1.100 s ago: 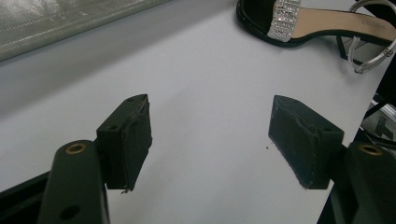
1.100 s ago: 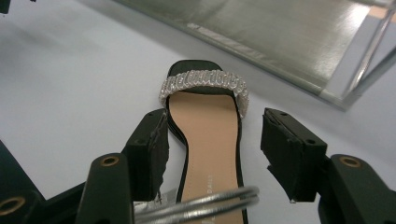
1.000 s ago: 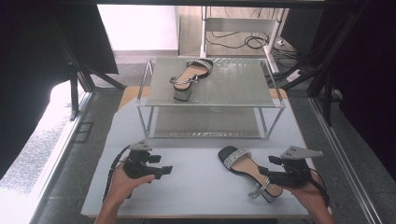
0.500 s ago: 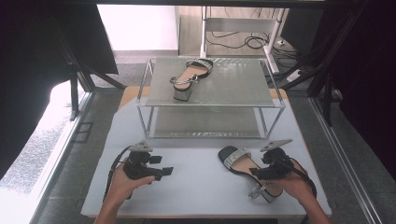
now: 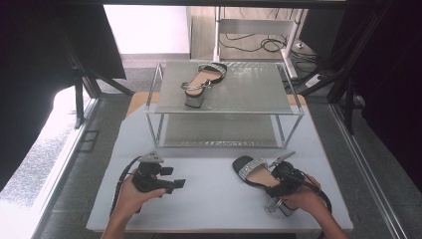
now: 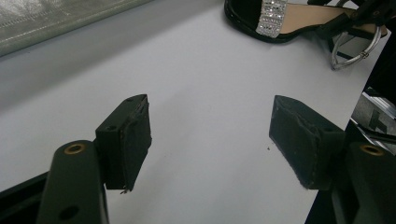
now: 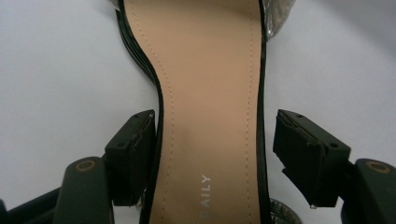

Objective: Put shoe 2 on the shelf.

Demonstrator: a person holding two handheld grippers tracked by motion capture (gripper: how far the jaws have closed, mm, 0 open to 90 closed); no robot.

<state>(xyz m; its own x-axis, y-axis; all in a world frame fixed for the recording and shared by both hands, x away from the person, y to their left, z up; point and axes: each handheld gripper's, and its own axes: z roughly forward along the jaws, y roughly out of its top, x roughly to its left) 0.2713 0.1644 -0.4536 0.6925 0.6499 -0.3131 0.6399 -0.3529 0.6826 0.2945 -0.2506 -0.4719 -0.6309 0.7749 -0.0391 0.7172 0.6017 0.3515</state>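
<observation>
The right hand-held gripper (image 7: 215, 154) is seen with its jaws spread wide on either side of the near sandal (image 7: 210, 93), whose tan insole runs up between them; the jaws have just been opening. The left pad lies just beside the black sole edge (whether it touches cannot be told), while a clear gap is seen at the right pad, so the sandal is not clamped. In the high view this right hand-held gripper (image 5: 279, 185) is placed over the heel end of the near sandal (image 5: 254, 172), which lies at the near right of the white surface (image 5: 209, 199), its glittering strap pointing far and left.

The left hand-held gripper (image 6: 210, 135) is held with its jaws wide apart and nothing between them, over bare surface at the near left. Beyond both, a two-tier metal shelf (image 5: 229, 89) is set at the far side, and a second sandal (image 5: 201, 79) is laid on its top tier.
</observation>
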